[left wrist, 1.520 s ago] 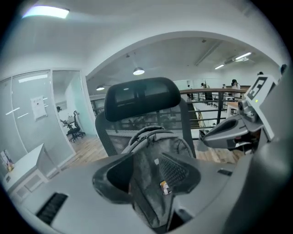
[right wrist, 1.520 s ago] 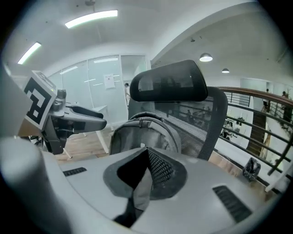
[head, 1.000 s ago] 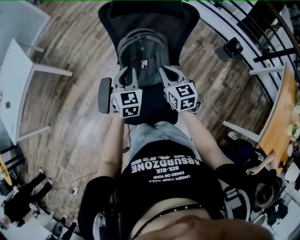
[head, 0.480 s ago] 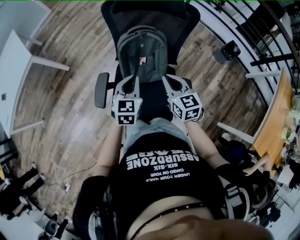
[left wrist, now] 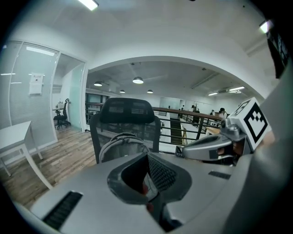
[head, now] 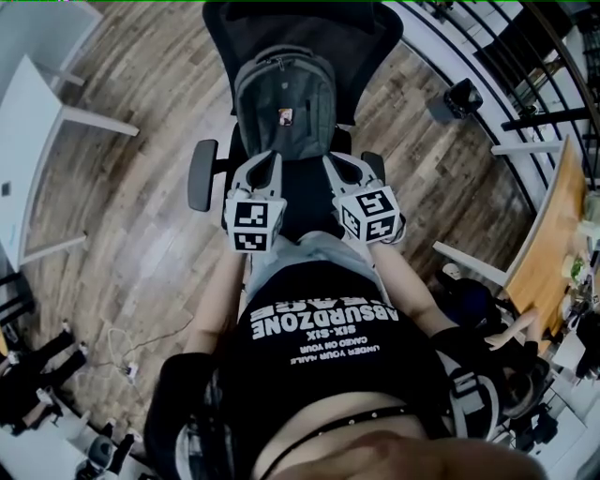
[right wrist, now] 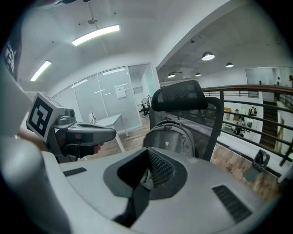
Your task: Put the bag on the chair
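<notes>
A grey backpack (head: 284, 98) stands upright on the seat of a black office chair (head: 281, 23), leaning on its mesh back. My left gripper (head: 266, 161) and right gripper (head: 336, 161) hover side by side over the front of the seat (head: 300, 202), just short of the bag's lower corners. Both are shut with nothing between the pads. In the left gripper view the bag (left wrist: 120, 146) rises behind my shut left gripper (left wrist: 147, 171). The right gripper view shows the bag (right wrist: 169, 137) past my shut right gripper (right wrist: 147, 167), not touching it.
White tables (head: 37, 122) stand at the left on the wooden floor. A black railing (head: 525, 56) runs along the upper right, with a small black object (head: 464, 94) on the floor near it. A wooden desk (head: 553, 234) and a seated person (head: 525, 375) are at the right.
Both grippers have drawn back a little from the bag's lower sides toward the front of the seat. The bag stays put on the chair.
</notes>
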Tool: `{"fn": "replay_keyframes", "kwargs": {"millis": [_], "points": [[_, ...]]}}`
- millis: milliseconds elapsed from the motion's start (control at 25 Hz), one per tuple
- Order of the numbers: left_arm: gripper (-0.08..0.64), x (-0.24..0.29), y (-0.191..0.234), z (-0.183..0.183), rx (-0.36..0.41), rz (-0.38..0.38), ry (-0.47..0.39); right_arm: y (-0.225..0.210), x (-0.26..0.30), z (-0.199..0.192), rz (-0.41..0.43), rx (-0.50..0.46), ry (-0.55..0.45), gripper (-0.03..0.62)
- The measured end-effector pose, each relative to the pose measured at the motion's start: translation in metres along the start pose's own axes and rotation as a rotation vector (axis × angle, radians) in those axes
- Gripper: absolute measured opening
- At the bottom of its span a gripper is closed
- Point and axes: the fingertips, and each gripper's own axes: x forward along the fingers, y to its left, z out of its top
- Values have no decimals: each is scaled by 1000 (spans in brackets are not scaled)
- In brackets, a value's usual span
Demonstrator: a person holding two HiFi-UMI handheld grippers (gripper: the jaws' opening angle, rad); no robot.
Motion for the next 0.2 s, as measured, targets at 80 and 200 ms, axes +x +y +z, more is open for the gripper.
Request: {"fn": "replay_keyframes", "kwargs": {"millis": [80,200], "points": [[15,-1,0,-3,-1,9,23,1,0,-2,-4,2,6,15],[15,-3,-1,-8,-3,2,54,1,1,-6,-7,19,16,15]]}}
